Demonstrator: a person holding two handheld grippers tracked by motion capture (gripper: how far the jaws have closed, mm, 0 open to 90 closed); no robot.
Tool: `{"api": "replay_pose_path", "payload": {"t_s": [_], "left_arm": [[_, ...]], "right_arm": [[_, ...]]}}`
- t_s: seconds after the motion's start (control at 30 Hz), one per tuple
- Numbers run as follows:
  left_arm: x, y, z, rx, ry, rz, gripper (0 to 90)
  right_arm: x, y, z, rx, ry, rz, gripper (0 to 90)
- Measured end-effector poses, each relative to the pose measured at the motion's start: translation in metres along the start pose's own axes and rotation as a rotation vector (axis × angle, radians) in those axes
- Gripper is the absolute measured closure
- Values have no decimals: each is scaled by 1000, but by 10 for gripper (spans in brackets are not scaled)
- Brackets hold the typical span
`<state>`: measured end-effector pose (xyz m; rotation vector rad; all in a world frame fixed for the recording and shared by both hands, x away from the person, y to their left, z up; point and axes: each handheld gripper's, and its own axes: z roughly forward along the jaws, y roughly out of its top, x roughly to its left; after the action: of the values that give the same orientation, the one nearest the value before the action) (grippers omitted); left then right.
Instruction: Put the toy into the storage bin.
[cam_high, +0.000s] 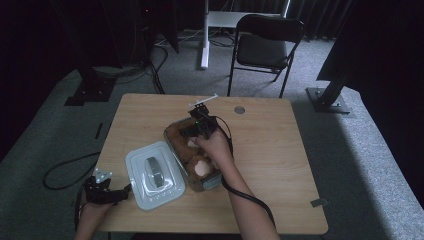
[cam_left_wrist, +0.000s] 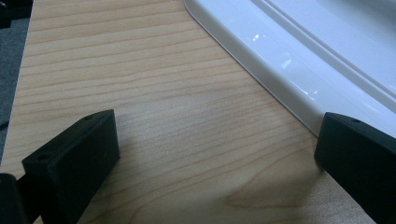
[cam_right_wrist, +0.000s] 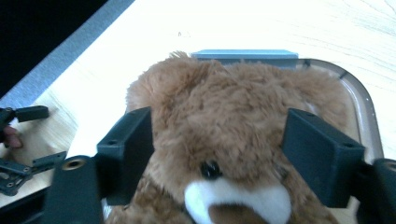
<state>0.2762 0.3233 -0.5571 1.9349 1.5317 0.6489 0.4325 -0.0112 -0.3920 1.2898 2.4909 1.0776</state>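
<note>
A brown teddy bear (cam_high: 200, 167) with a white muzzle lies in a clear oblong container (cam_high: 172, 131) at the middle of the wooden table. My right gripper (cam_high: 195, 131) reaches into the container from its far end. In the right gripper view, the jaws of my right gripper (cam_right_wrist: 219, 149) press on both sides of the bear's head (cam_right_wrist: 233, 116), with the container's rim (cam_right_wrist: 364, 107) behind. The white lid (cam_high: 155, 175) lies flat to the left of the container. My left gripper (cam_high: 125, 191) rests open at the table's near left corner, its jaws (cam_left_wrist: 215, 154) apart over bare wood beside the lid's edge (cam_left_wrist: 303, 60).
A small round grommet (cam_high: 239, 109) sits in the tabletop at the back. A black folding chair (cam_high: 267, 42) stands on the carpet beyond the table. Cables trail on the floor at the left (cam_high: 65, 170).
</note>
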Motion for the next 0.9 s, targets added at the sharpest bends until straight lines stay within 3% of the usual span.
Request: {"api": "replay_pose_path", "payload": {"t_s": [0.27, 0.43, 0.77, 0.87, 0.9], "left_arm": [[0, 0, 0, 3, -1, 2, 6], [0, 0, 0, 2, -1, 1, 6], [0, 0, 0, 2, -1, 1, 6], [0, 0, 0, 2, -1, 0, 6], [0, 0, 0, 2, -1, 0, 6]], "right_arm": [[3, 4, 25, 50, -45, -12, 277], [8, 1, 32, 75, -92, -55, 278], [2, -10, 51, 109, -89, -34, 322], [1, -11, 65, 175, -108, -50, 333], [1, -11, 65, 175, -108, -50, 333]]}}
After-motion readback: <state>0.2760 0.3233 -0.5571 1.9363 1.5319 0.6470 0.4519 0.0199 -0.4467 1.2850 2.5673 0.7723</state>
